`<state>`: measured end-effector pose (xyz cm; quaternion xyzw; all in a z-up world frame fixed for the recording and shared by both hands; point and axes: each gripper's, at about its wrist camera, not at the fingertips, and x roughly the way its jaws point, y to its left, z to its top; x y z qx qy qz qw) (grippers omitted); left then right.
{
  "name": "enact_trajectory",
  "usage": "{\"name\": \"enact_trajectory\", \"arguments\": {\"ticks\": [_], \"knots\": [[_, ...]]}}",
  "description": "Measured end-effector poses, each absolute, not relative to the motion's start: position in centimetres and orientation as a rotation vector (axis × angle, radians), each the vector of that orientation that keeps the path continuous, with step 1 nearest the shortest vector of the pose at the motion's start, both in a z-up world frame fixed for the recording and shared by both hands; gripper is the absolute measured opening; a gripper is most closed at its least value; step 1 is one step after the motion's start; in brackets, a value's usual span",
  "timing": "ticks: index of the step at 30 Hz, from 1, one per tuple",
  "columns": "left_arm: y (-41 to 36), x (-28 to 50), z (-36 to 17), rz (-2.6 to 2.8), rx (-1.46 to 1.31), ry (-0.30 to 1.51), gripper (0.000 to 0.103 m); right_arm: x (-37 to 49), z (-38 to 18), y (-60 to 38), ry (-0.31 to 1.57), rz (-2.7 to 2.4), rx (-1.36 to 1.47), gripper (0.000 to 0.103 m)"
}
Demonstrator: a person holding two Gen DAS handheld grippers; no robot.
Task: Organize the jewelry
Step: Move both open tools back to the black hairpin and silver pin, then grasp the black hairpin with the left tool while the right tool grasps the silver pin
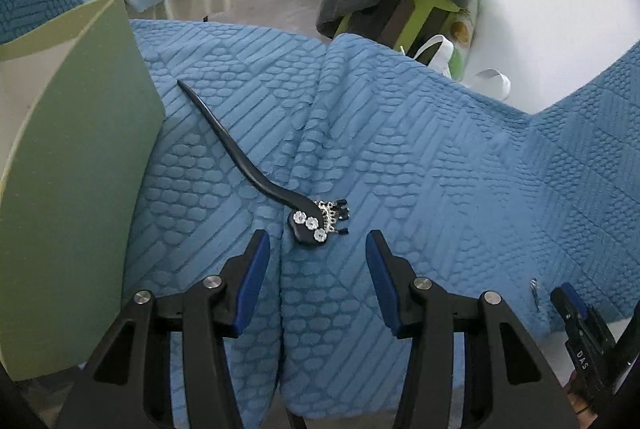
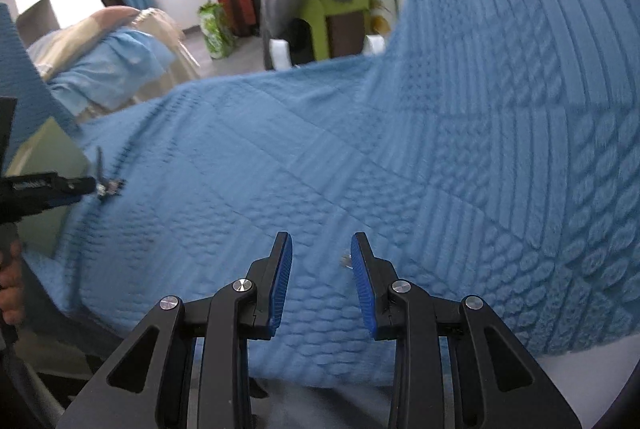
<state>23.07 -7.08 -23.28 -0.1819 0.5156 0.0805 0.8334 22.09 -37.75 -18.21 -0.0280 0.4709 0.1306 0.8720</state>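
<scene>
Left wrist view shows you the long black curved hair stick with three white flower stones and a beaded fringe (image 1: 256,169): its decorated head lies on the blue quilted blanket (image 1: 400,149) just ahead of your left gripper (image 1: 316,249), whose blue-padded jaws stand apart with nothing between them. A green cardboard box (image 1: 80,189) stands left of those jaws. Only the right wrist view shows the small silvery piece (image 2: 345,261) clearly, blurred, touching the inner face of the right-hand pad of your right gripper (image 2: 321,249); its jaws stand narrowly apart, holding nothing.
</scene>
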Motion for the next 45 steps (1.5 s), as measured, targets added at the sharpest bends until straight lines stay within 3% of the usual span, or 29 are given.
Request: {"name": "enact_trajectory", "arguments": {"ticks": [10, 12, 14, 16, 23, 25, 27, 45], "knots": [[-6.4, 24.0, -24.8, 0.224, -0.383, 1.059, 0.051, 22.5, -22.0, -38.6, 1.056, 0.235, -0.142, 0.027], [-6.4, 24.2, -25.0, 0.227, -0.374, 1.056, 0.051, 22.4, -22.2, -38.8, 1.054, 0.242, -0.134, 0.022], [-6.5, 24.5, -25.0, 0.238, -0.362, 1.053, 0.051, 22.4, -22.3, -38.9, 1.052, 0.248, -0.119, 0.007], [-6.5, 24.6, -25.1, 0.242, -0.356, 1.050, 0.051, 22.4, -22.3, -38.7, 1.053, 0.252, -0.113, 0.005], [-7.8, 24.7, -25.4, 0.231, -0.267, 1.050, 0.047, 22.8, -22.0, -38.2, 1.059, 0.275, -0.053, 0.004], [-8.5, 24.6, -25.4, 0.223, -0.215, 1.063, 0.036, 23.0, -21.9, -38.0, 1.056, 0.275, -0.048, 0.004], [-9.0, 24.2, -25.4, 0.220, -0.184, 1.062, 0.032, 23.2, -21.7, -37.7, 1.050, 0.281, -0.035, 0.004], [-8.2, 21.6, -22.4, 0.105, -0.267, 1.038, 0.031, 23.9, -19.8, -35.0, 1.026, 0.291, 0.018, 0.004]]}}
